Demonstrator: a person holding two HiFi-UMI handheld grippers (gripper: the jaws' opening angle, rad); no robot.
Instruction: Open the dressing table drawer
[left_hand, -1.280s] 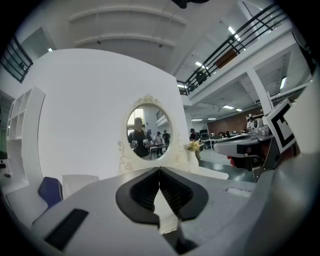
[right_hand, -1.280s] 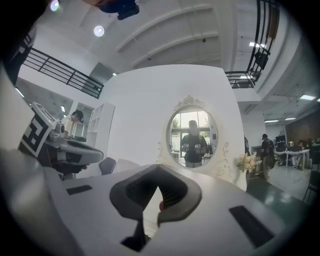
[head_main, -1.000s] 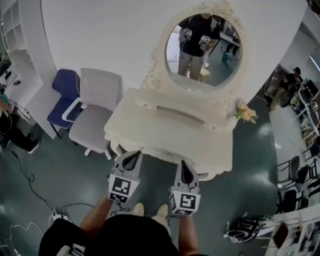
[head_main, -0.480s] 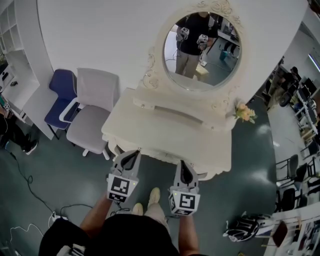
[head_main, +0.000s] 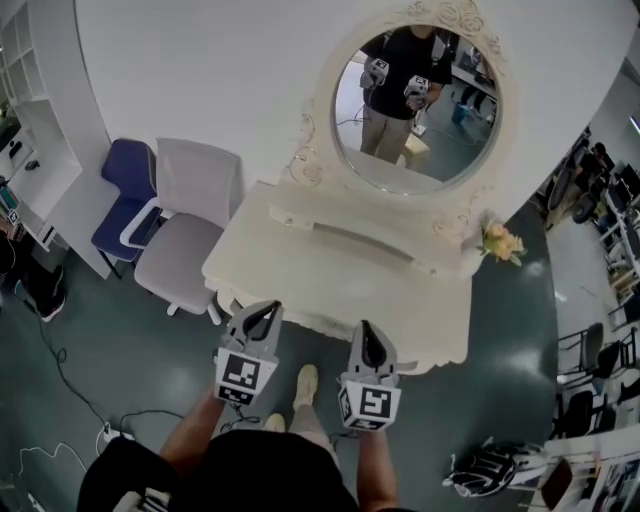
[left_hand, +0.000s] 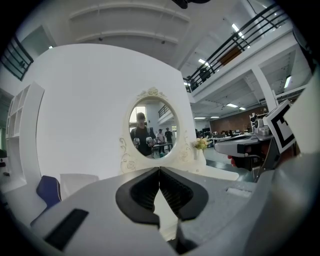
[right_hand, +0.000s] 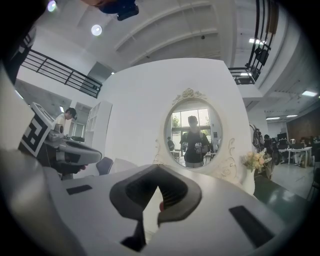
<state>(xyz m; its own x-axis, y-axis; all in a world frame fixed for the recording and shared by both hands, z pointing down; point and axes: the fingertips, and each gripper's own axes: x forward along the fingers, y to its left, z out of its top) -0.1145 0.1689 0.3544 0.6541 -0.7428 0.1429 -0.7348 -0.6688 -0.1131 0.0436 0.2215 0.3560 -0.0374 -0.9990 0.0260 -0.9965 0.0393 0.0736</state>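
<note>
The cream dressing table (head_main: 300, 262) stands against the white wall, its oval mirror (head_main: 415, 100) above it. Its drawer front lies under the near edge of the top, and I cannot see it from the head view. My left gripper (head_main: 264, 314) and right gripper (head_main: 366, 331) hover side by side just short of that near edge, both pointing at the table. Each pair of jaws is shut with nothing between them. The left gripper view shows the closed tips (left_hand: 159, 170) below the mirror (left_hand: 150, 127). In the right gripper view the closed tips (right_hand: 158, 169) sit under the mirror (right_hand: 192, 135).
A white chair (head_main: 190, 215) and a blue chair (head_main: 125, 195) stand left of the table. A small bunch of flowers (head_main: 503, 243) sits on its right end. Cables (head_main: 60, 370) trail over the floor at the left. The person's foot (head_main: 305, 385) is between the grippers.
The person has stepped forward, one foot now ahead between the grippers. Table and mirror have drawn nearer and look larger. Both grippers stayed shut.
</note>
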